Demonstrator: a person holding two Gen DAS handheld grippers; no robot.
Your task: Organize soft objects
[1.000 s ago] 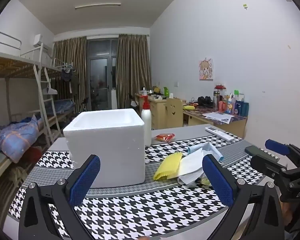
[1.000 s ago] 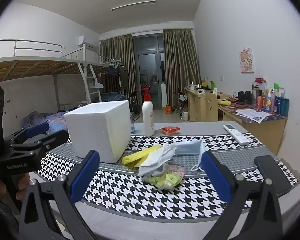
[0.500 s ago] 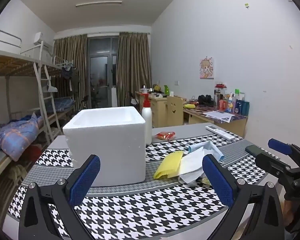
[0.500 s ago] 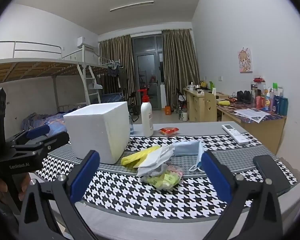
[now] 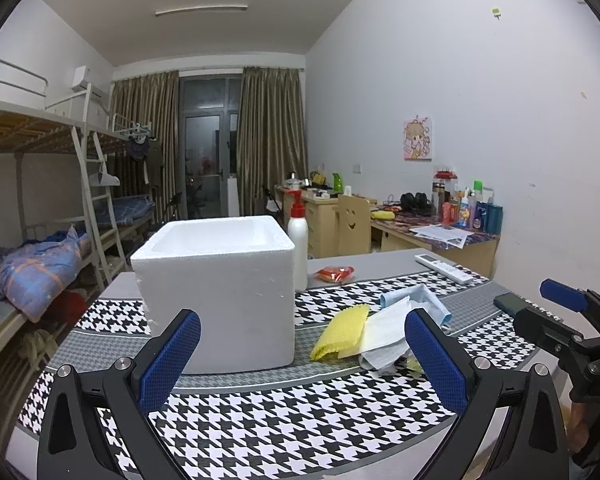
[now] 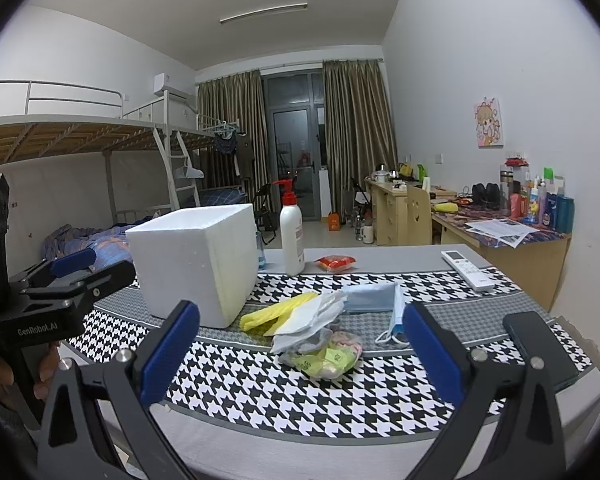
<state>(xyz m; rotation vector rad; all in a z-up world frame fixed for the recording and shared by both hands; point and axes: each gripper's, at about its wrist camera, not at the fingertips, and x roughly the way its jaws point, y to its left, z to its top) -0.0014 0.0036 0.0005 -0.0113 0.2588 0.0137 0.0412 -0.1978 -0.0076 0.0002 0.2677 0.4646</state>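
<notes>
On the houndstooth table, soft items pile at twelve o'clock: yellow cloth, white tissue, blue mask. At ten o'clock stands a foam box. Left gripper and right gripper both gape, released.

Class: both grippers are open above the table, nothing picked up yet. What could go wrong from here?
1. The yellow cloth, white tissue and blue face mask overlap, so one pinch may drag several.
2. The plastic bag may slip.
3. Reaching the foam box could topple the pump bottle.
</notes>
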